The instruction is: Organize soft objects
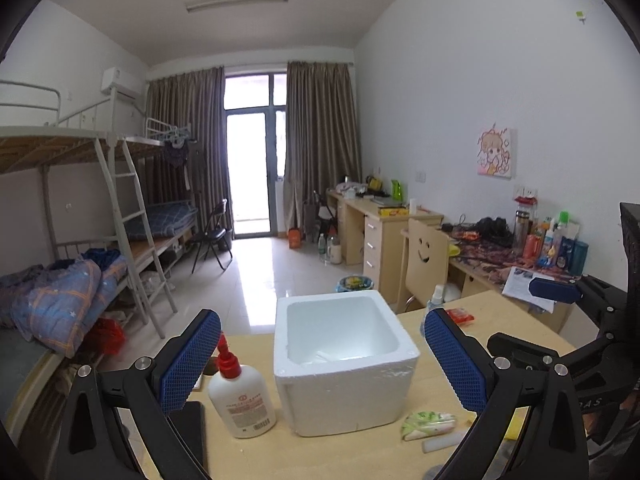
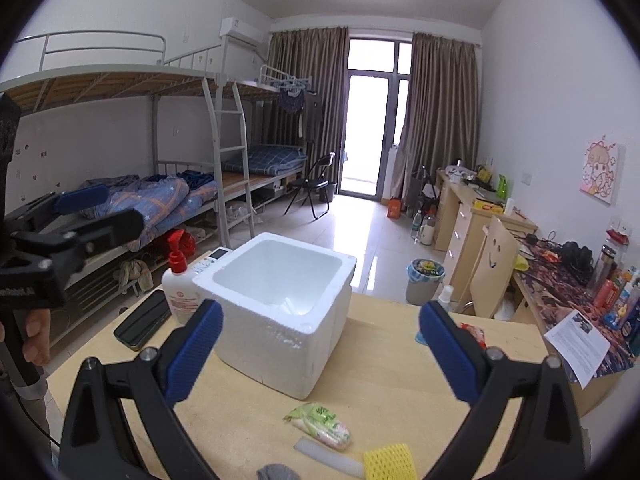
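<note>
A white foam box [image 1: 344, 360] [image 2: 280, 312] stands open on the wooden table [image 2: 400, 376]. In front of it lie a green-and-white soft packet [image 2: 320, 424] [image 1: 428, 424], a white foam strip [image 2: 328, 456], a yellow foam net [image 2: 390, 462] and a grey cloth [image 2: 276, 472]. My left gripper [image 1: 324, 360] is open and empty, above the table before the box. My right gripper [image 2: 320, 352] is open and empty, above the packet. The left gripper also shows at the left edge of the right wrist view [image 2: 96, 208].
A white bottle with a red pump [image 1: 240, 392] [image 2: 180, 288] stands left of the box. A black phone [image 2: 142, 318] and a remote [image 2: 212, 260] lie at the table's left. A small spray bottle [image 2: 444, 298] and red packet [image 1: 460, 316] lie right of the box.
</note>
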Demonstrator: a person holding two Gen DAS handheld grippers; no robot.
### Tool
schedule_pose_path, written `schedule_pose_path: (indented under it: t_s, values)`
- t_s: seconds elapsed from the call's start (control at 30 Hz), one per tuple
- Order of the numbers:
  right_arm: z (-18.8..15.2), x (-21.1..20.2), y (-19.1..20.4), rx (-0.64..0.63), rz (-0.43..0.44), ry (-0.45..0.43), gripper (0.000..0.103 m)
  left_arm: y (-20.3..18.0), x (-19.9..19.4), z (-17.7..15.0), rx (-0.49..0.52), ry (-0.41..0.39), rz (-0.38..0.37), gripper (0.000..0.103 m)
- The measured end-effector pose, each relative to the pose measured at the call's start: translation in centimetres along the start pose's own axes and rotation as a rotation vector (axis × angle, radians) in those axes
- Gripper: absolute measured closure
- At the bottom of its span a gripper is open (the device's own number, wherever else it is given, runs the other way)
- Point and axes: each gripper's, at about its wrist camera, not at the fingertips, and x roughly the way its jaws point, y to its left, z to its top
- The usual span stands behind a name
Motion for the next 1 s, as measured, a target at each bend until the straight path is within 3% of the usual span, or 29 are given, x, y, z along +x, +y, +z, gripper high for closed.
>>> schedule_pose_path:
  t_s: [0.53, 0.8, 1.0]
  values:
    - [-2.8, -6.7, 0.5, 0.028, -0.047, -0.072, 0.003, -2.2, -5.9, -2.7, 0.030, -0.060, 0.013, 0.001]
    - [-5.1, -8.6, 0.5, 0.047, -0.071, -0.116, 0.003, -2.5, -8.5, -5.5, -0.018, -0.135, 0.035, 0.001]
    - [-7.0, -9.4, 0.3, 0.086, -0.053, -0.148, 0.003, -3.1, -9.1, -7.5, -0.028, -0.135, 0.035, 0.001]
